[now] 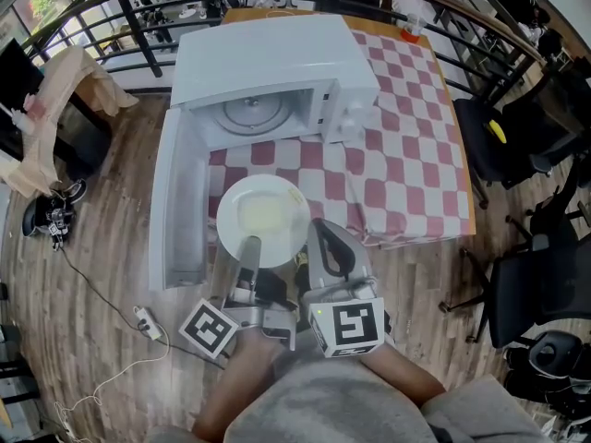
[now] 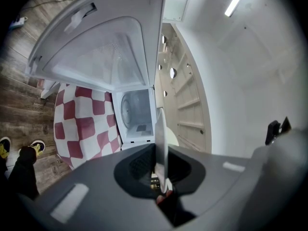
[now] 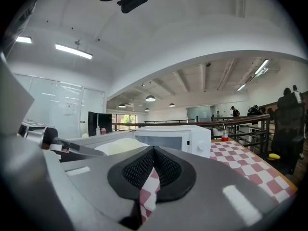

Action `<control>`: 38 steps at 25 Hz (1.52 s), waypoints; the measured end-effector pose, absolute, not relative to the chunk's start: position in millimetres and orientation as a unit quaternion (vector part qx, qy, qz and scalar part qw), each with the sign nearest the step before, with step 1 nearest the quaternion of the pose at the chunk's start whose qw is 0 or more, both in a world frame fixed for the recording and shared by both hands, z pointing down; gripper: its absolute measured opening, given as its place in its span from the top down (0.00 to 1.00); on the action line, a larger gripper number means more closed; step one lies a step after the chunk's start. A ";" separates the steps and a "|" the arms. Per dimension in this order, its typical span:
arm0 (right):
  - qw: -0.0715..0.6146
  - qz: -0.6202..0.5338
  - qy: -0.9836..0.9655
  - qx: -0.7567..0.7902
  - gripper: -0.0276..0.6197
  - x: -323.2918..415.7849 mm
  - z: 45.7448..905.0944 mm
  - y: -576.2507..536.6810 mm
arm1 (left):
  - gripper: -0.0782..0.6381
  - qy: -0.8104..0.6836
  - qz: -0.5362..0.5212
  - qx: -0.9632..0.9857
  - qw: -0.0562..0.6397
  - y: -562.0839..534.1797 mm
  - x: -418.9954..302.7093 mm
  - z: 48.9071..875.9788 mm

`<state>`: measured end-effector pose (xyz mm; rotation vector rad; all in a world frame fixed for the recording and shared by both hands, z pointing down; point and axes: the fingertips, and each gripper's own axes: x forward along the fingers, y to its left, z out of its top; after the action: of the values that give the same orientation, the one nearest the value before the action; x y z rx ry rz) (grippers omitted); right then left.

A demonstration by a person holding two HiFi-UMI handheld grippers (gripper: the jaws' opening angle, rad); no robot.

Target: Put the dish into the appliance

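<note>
A white plate (image 1: 263,218) hangs level in front of the table's near edge, its near rim pinched by my left gripper (image 1: 250,245). In the left gripper view the plate (image 2: 160,134) shows edge-on between the shut pads. The white microwave (image 1: 277,77) stands on the checkered tablecloth (image 1: 406,169). Its door (image 1: 180,206) is swung wide to the left, and the glass turntable (image 1: 251,112) shows inside the cavity (image 2: 137,110). My right gripper (image 1: 326,236) floats just right of the plate, shut and holding nothing. Its pads (image 3: 144,165) meet, with the microwave (image 3: 175,138) beyond.
A red cup (image 1: 412,31) stands at the table's far end. Black chairs (image 1: 517,137) crowd the right side and a railing (image 1: 138,12) runs behind. A power strip with cable (image 1: 148,323) and shoes (image 1: 55,215) lie on the wooden floor to the left.
</note>
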<state>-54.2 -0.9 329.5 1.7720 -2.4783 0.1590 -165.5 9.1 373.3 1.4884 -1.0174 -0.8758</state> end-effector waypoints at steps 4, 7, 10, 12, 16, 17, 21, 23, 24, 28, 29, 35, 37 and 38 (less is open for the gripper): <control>0.047 0.055 -0.821 0.566 0.96 -60.4 330.9 0.0 | 0.85 -0.428 -0.370 0.625 0.538 7.5 -166.3 372.7; 0.053 0.043 -0.826 0.560 0.96 -61.2 331.6 -5.7 | 0.85 -0.430 -0.371 0.625 0.535 0.9 -165.6 372.4; 0.047 0.045 -0.828 0.557 0.96 -60.1 333.8 -14.1 | 0.85 -0.435 -0.370 0.626 0.531 -7.9 -165.3 374.5; 0.043 0.046 -0.830 0.554 0.96 -59.0 335.0 -21.6 | 0.85 -0.435 -0.369 0.627 0.530 -15.3 -163.5 375.5; 0.041 0.041 -0.833 0.551 0.96 -60.4 333.4 -41.4 | 0.85 -0.437 -0.369 0.628 0.528 -34.7 -162.8 374.6; 0.042 0.040 -0.833 0.550 0.96 -61.1 333.1 -47.5 | 0.85 -0.437 -0.369 0.628 0.527 -40.7 -162.9 373.9; 0.042 0.042 -0.835 0.547 0.96 -61.4 333.1 -75.8 | 0.85 -0.439 -0.367 0.626 0.529 -67.6 -162.1 374.4; 0.044 0.041 -0.836 0.545 0.96 -60.7 334.0 -92.1 | 0.85 -0.439 -0.365 0.627 0.530 -83.3 -162.0 376.7; 0.046 0.040 -0.837 0.544 0.96 -60.8 334.7 -100.9 | 0.85 -0.440 -0.365 0.625 0.531 -91.6 -162.3 378.4; 0.054 0.041 -0.839 0.540 0.96 -64.1 338.8 -135.8 | 0.85 -0.442 -0.363 0.618 0.540 -125.3 -163.7 385.9; 0.056 0.042 -0.839 0.539 0.96 -64.8 340.2 -143.8 | 0.85 -0.443 -0.363 0.616 0.541 -133.5 -163.9 387.2; 0.062 0.048 -0.841 0.536 0.96 -64.5 349.9 -186.6 | 0.85 -0.446 -0.358 0.615 0.543 -177.0 -163.6 395.2; 0.064 0.054 -0.840 0.536 0.96 -63.3 353.9 -197.1 | 0.85 -0.447 -0.357 0.613 0.545 -187.2 -162.8 399.0; 0.065 0.056 -0.840 0.536 0.96 -62.5 355.7 -201.7 | 0.85 -0.448 -0.357 0.612 0.546 -191.5 -162.0 400.8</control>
<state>-62.5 -201.7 355.7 1.6180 -2.5341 0.1691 -162.0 -191.5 400.8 1.4506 -1.0615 -0.8457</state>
